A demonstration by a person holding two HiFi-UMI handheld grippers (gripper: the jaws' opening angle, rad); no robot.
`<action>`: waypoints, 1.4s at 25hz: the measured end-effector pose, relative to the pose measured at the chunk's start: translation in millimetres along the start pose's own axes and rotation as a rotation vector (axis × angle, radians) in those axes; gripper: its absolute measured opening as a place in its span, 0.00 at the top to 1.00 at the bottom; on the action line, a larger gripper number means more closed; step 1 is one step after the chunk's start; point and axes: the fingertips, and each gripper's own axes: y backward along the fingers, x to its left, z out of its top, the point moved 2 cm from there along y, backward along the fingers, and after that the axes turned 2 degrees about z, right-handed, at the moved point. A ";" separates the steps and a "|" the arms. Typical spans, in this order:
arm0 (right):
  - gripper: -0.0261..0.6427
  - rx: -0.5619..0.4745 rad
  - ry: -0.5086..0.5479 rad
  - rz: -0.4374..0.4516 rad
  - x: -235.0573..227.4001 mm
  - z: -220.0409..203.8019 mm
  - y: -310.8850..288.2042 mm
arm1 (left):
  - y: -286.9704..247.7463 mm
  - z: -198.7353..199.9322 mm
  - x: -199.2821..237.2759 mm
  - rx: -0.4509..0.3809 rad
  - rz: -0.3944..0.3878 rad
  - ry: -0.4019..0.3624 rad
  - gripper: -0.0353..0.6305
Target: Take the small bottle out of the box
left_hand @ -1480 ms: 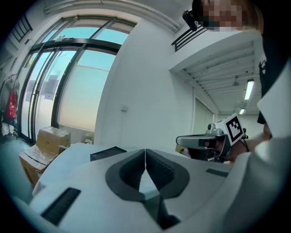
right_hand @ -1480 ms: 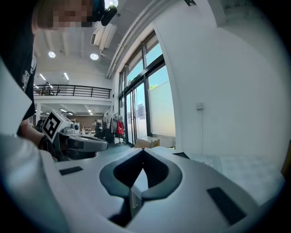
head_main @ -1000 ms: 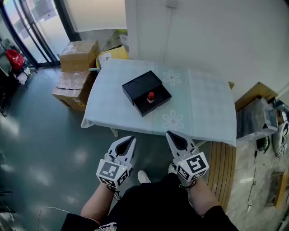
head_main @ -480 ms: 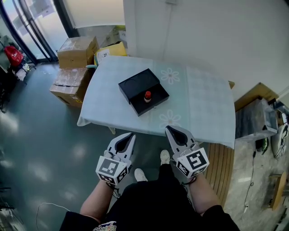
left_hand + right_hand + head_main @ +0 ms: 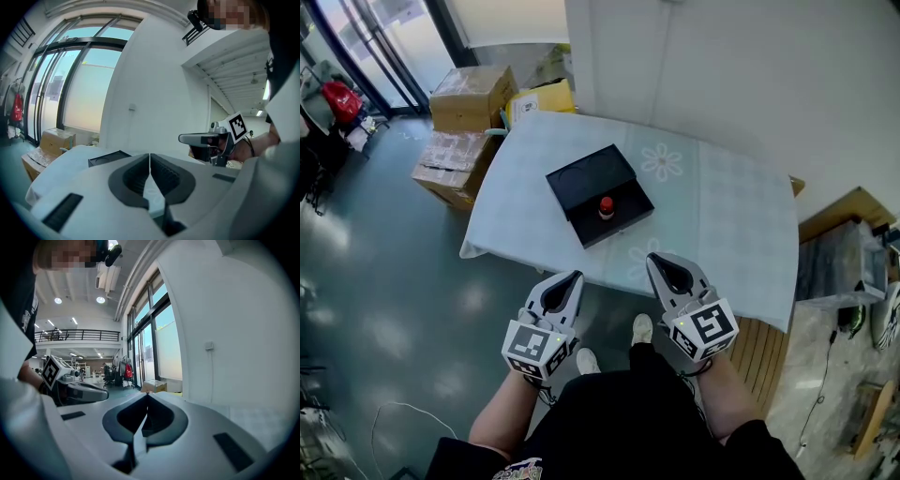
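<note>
Right claw (image 5: 658, 262) nearer table (image 5: 741, 225); bottle (image 5: 606, 207) in box (image 5: 584, 178)

near: pale cloth-covered table (image 5: 731, 216) open up to black open-topped box (image 5: 586, 178) | above box: unobstructed | left: stacked brown cardboard cartons (image 5: 450, 159) just beside table corner | far: white wall (image 5: 741, 75) close behind table

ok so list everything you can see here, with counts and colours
table: one, pale cloth with flower print, beside the white wall
box: one, black, open, on the table's left half
small bottle: one, red cap, standing in the box
cardboard boxes: two, brown, on the floor beyond the table's left end
bag: one, red, far left by the glass doors
left gripper: one, grey-white, shut, empty, short of the table
right gripper: one, grey-white, shut, empty, at the table's near edge
shoes: two, white, on the floor
</note>
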 end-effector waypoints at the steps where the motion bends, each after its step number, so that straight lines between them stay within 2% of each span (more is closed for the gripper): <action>1: 0.93 0.003 -0.003 0.008 -5.3 -1.9 -2.5 | -4.8 -0.5 0.3 0.001 0.008 0.001 0.90; 6: 0.93 0.020 -0.018 0.050 -31.4 -10.0 -15.5 | -29.5 -5.8 3.1 0.018 0.051 -0.011 0.90; 19: 0.93 0.063 -0.058 0.189 -89.7 -30.0 -44.3 | -89.6 -14.0 8.0 0.024 0.182 0.028 0.90; 27: 0.93 0.085 -0.065 0.267 -106.4 -37.4 -55.8 | -112.0 -21.5 10.5 0.013 0.275 0.025 0.90; 35: 0.93 0.096 -0.089 0.304 -117.8 -44.2 -56.5 | -129.9 -32.4 12.1 0.024 0.340 0.017 0.90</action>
